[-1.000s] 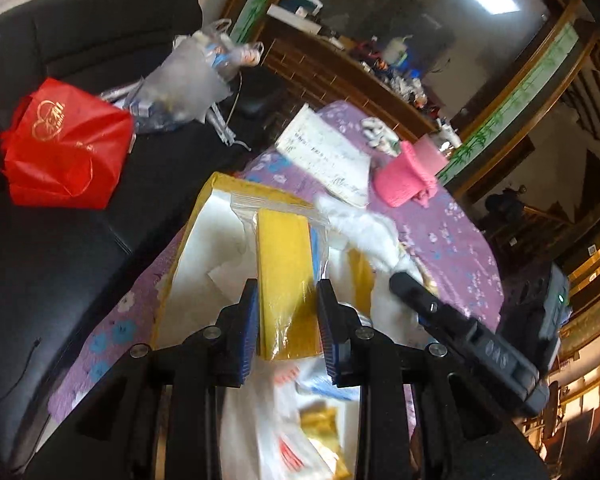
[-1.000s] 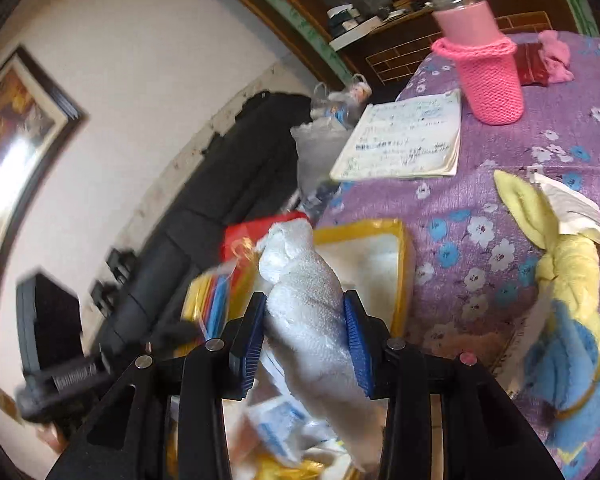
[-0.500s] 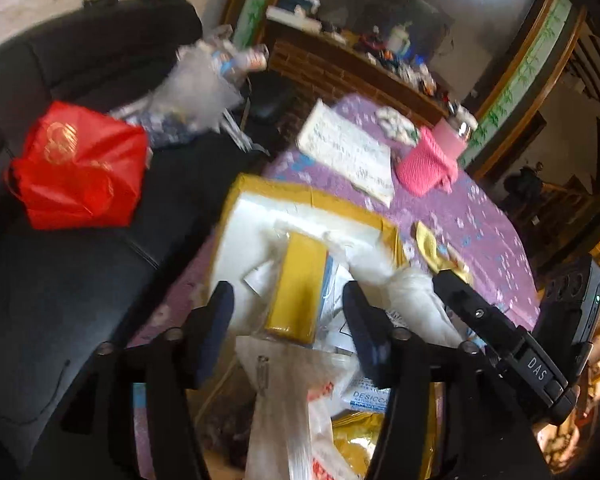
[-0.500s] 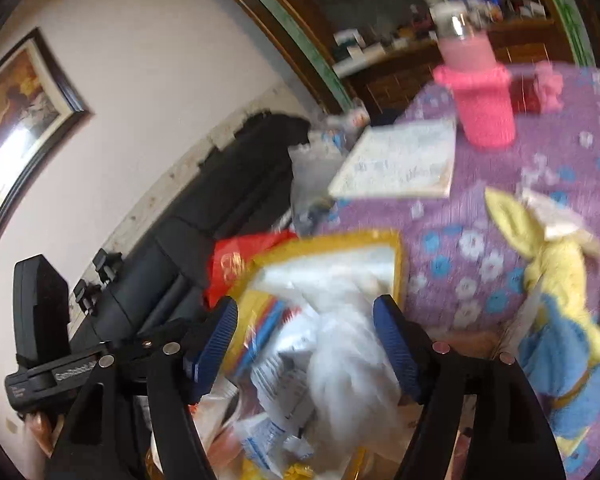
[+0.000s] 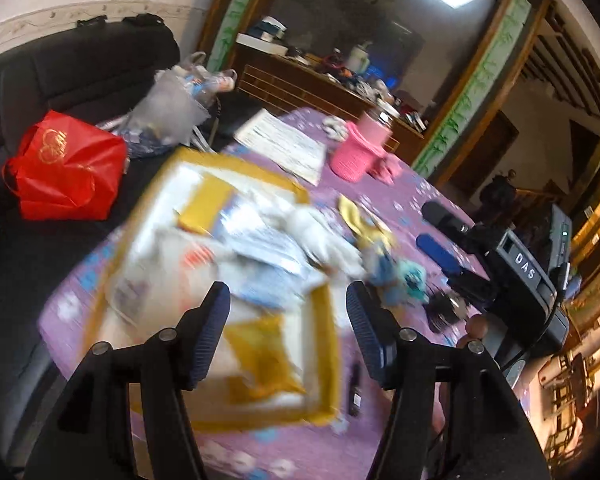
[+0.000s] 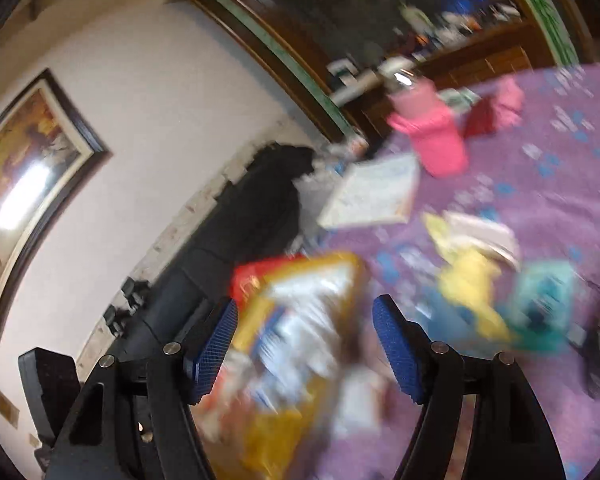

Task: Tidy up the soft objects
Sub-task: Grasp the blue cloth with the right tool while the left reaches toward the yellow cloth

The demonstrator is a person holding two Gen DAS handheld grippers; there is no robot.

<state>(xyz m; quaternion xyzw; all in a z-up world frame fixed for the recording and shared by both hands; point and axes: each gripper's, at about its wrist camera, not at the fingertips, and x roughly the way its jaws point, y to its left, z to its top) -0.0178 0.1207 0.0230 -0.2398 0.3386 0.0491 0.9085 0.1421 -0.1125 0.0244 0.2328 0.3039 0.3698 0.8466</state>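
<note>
Both of your grippers are empty, the left gripper [image 5: 288, 328] and the right gripper [image 6: 304, 344] each holding its jaws wide apart above the yellow-rimmed tray [image 5: 328, 344], which already holds a yellow packet [image 5: 204, 208], a white cloth [image 5: 312, 228] and blurred wrappers. Judged from this, the task is partly complete: the yellow-and-blue soft toy [image 5: 376, 240] lies on the purple tablecloth [image 5: 400, 196] just beside the tray and awaits collection. Beyond the tray, note the paper sheet [image 5: 284, 148] and pink-sleeved bottle [image 5: 360, 148]; neither blocks the toy.

A yellow-edged tray [image 5: 324, 320] sits on the purple desk [image 5: 400, 200], full of white cloth [image 5: 312, 228] and packets. At its 3 o'clock lies a yellow and blue soft toy [image 5: 376, 244].
</note>
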